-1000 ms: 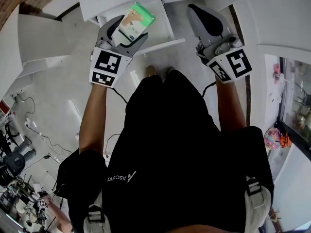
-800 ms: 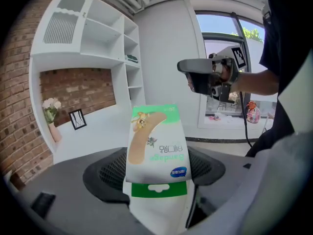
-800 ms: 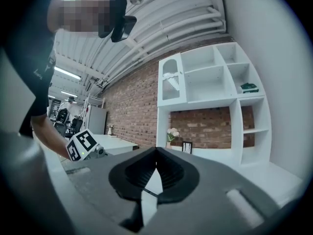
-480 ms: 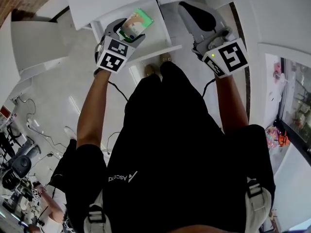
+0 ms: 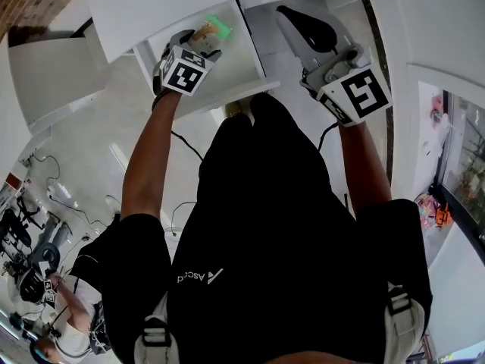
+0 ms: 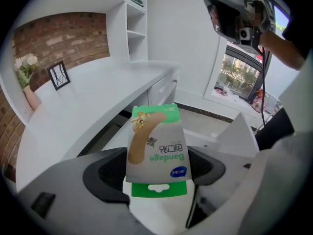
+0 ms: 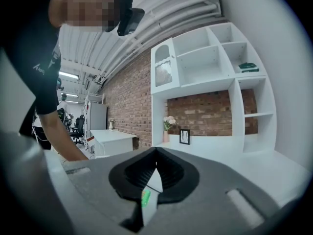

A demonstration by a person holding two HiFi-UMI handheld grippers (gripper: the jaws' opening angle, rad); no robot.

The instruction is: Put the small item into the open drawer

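Bandage pack over the open drawer; second gripper idle to the right.

Back left of the desktop (image 6: 93, 106), against the brick wall: one vase of flowers (image 6: 28, 80) and one picture frame (image 6: 58, 75), both well apart from the drawer. The left gripper (image 5: 201, 42) pinches the one green-and-white bandage pack (image 5: 214, 27) by its hanger end. The pack is at the far-left corner of the single open drawer (image 5: 239, 65), just under the desktop's front edge. Whether it touches the drawer floor cannot be told. Bare white drawer floor runs from the pack to the right wall and the near edge. The person's black-clad legs (image 5: 265, 173) stand close behind that near edge. The right gripper (image 5: 299, 17), jaws pressed together on nothing, hangs outside the drawer's right wall, over the floor.
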